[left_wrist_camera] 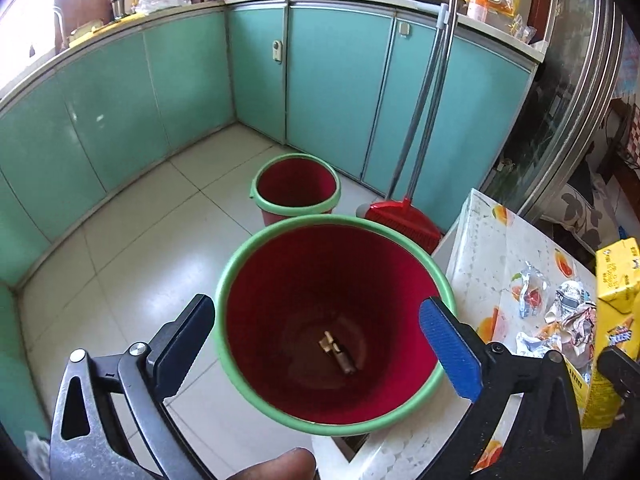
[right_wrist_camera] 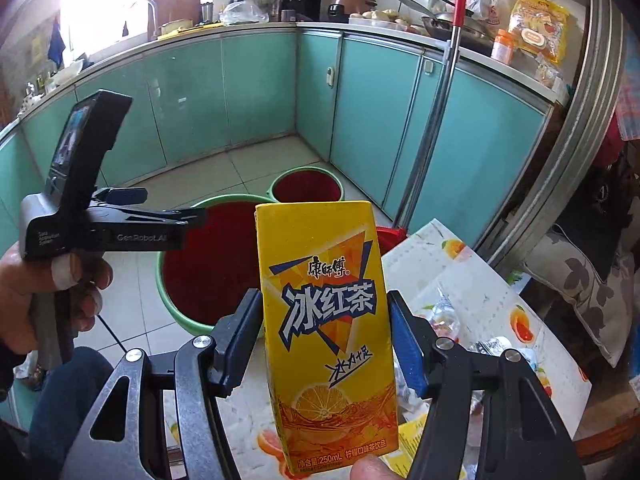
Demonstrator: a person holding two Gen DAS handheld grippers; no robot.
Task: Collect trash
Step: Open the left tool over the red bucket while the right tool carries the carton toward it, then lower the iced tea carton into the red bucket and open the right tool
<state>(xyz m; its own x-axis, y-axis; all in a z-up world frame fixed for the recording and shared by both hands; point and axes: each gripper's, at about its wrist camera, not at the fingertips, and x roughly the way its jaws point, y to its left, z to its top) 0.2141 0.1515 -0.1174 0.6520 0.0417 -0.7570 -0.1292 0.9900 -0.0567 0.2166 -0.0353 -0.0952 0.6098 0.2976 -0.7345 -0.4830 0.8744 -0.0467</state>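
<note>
Trash: a yellow iced-tea drink carton (right_wrist_camera: 326, 332), printed 康师傅 冰红茶 and 250mL, stands upright, clamped by the right gripper (right_wrist_camera: 326, 340) above the fruit-patterned table (right_wrist_camera: 500, 280). Left gripper (left_wrist_camera: 320, 344) hangs spread wide over the near red, green-rimmed bin (left_wrist_camera: 336, 320), which holds small brown scraps (left_wrist_camera: 338, 354). Crumpled wrappers (left_wrist_camera: 556, 312) lie on the table.

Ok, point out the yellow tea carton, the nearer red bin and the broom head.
yellow tea carton (right_wrist_camera: 326, 320): right wrist view, printed front face.
nearer red bin (left_wrist_camera: 280, 280): left wrist view, inner red wall.
broom head (left_wrist_camera: 394, 216): left wrist view, red top.
</note>
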